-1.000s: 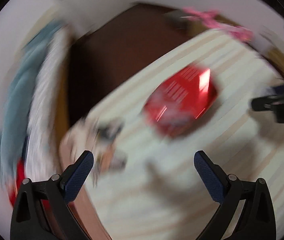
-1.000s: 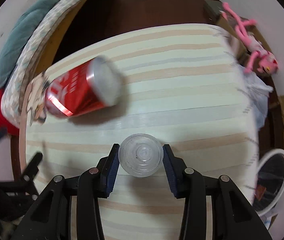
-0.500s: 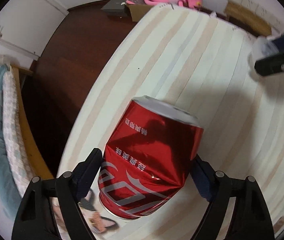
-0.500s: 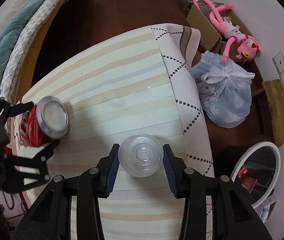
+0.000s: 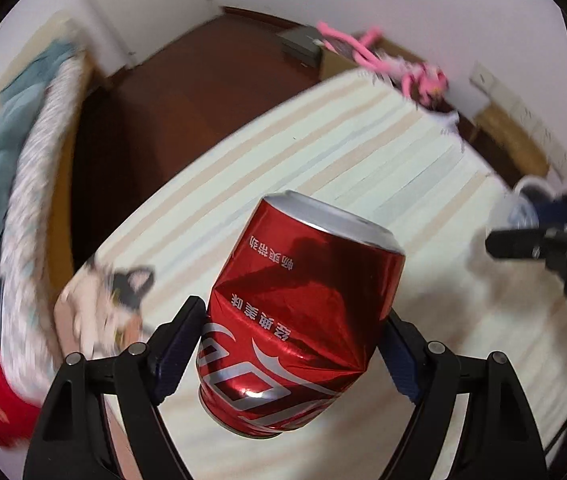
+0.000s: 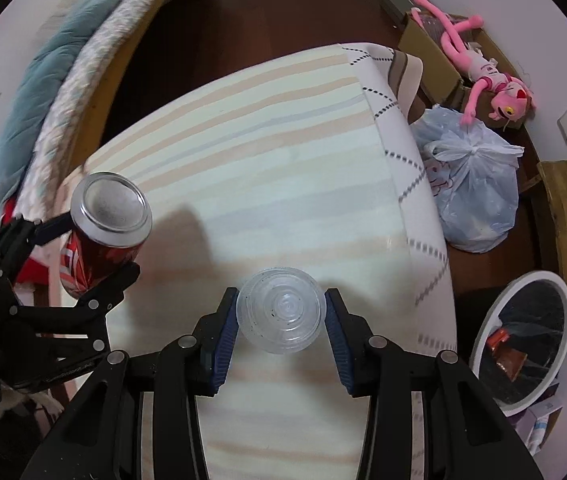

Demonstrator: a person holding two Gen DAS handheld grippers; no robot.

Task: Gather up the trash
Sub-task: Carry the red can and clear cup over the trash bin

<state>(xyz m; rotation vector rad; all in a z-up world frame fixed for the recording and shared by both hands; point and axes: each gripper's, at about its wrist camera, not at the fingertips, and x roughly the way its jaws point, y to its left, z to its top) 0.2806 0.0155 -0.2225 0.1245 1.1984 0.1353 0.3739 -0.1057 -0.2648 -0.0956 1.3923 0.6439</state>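
Below my grippers I see the surface (image 6: 267,168), covered in a cloth of pale cream, peach and faint blue-grey stripes; on the right wrist view its far edge drops away in a white hem with a dashed diamond pattern (image 6: 407,184). On the left wrist view a printed card or paper with a cartoon figure (image 5: 115,300) lies at the near left edge of the surface, too blurred for me to read. Around it is dark brown wooden floor (image 6: 251,12). Standing on the floor just beside the hem are a tied pale blue plastic bag (image 6: 475,196) and a round white bin (image 6: 523,340).
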